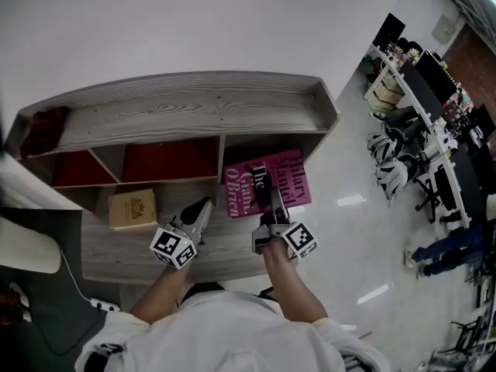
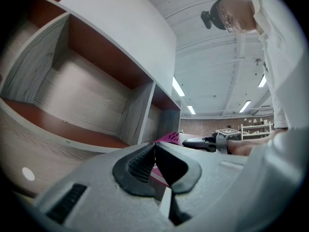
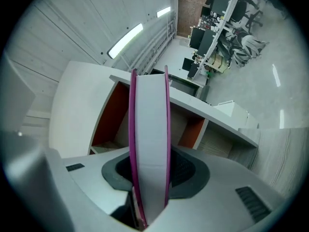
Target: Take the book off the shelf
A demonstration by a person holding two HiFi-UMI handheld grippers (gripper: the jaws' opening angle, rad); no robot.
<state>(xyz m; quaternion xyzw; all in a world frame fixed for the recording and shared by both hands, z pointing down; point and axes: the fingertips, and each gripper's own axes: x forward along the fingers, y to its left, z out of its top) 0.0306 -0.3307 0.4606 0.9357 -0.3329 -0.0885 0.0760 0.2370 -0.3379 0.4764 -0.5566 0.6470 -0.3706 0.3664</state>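
Head view looks down on a long shelf (image 1: 194, 107) of pale grey, streaky wood grain, with a raised lip round its top board and square compartments backed in dull red beneath. At the mouth of the right-hand compartment, above the lower board, is the book (image 1: 267, 183), a flat magenta rectangle with large pale lettering, its cover turned up to the camera. A smaller tan book (image 1: 132, 208) with a gold emblem lies flat on the lower board, well to the left. The right gripper (image 1: 275, 200) is clamped on the book's near edge: in the right gripper view its ribbed black pads press both thin magenta covers, with the smooth white page block (image 3: 150, 144) standing between them. The left gripper (image 1: 203, 208) rests just beside the book, empty, its grey moulded jaws closed tip to tip in the left gripper view. Each gripper carries a cube (image 1: 173, 247) with black-and-white square markers.
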